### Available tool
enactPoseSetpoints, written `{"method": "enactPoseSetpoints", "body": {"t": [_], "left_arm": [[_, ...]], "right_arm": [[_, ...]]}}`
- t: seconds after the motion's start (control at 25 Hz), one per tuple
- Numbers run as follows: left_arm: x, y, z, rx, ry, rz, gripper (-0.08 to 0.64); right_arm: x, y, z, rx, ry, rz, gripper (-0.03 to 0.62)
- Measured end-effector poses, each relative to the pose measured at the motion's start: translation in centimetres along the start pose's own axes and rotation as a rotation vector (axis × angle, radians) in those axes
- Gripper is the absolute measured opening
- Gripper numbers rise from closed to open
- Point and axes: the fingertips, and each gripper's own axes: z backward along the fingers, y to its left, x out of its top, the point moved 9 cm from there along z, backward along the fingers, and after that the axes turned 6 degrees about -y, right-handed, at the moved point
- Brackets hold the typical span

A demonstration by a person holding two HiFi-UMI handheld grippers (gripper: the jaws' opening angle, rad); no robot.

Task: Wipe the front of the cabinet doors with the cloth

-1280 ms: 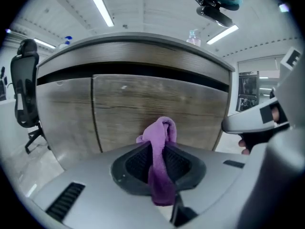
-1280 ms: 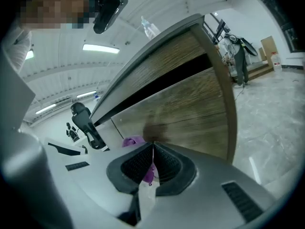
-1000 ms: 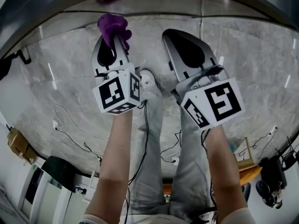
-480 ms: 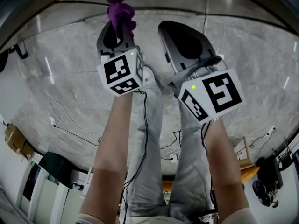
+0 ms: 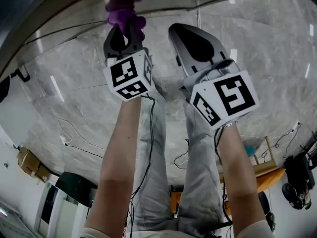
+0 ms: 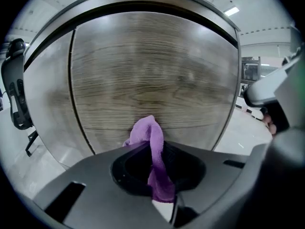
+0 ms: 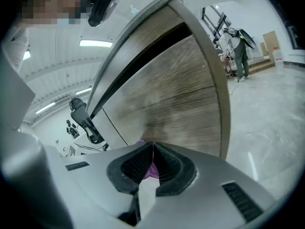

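A purple cloth (image 5: 123, 14) is bunched in my left gripper (image 5: 124, 29), which is shut on it at the top of the head view, right at the cabinet's lower edge (image 5: 59, 4). In the left gripper view the cloth (image 6: 152, 142) sticks up between the jaws of the left gripper (image 6: 155, 149), just before the wood-grain cabinet door (image 6: 152, 75). Beside it to the right, my right gripper (image 5: 179, 31) is shut with nothing held. In the right gripper view the right gripper (image 7: 152, 147) faces the same door (image 7: 181, 89), and a bit of the cloth (image 7: 151, 170) shows behind its jaws.
The grey marbled floor (image 5: 74, 83) lies below, with cables (image 5: 74, 143) trailing across it. A cardboard box (image 5: 29, 165) sits at the left and an orange table (image 5: 262, 175) at the right. An office chair (image 6: 14, 89) stands left of the cabinet. A person (image 7: 238, 46) stands far off.
My left gripper has carried the cloth forward, up to the cabinet's edge. The right gripper has barely moved and stays shut.
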Motion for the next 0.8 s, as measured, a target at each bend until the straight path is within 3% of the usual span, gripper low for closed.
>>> {"method": "enactPoseSetpoints", "body": {"t": [0.44, 0.8], "left_arm": [[0.2, -11.2, -2.0, -0.135, 0.012, -0.054, 0.057], [0.1, -16.8, -3.1, -0.212, 0.015, -0.083, 0.057]], "right_arm": [[0.5, -7.8, 7.7, -0.121, -0.05, -0.045, 0.029], [0.3, -10.8, 11.1, -0.161, -0.052, -0.053, 0.029]]}}
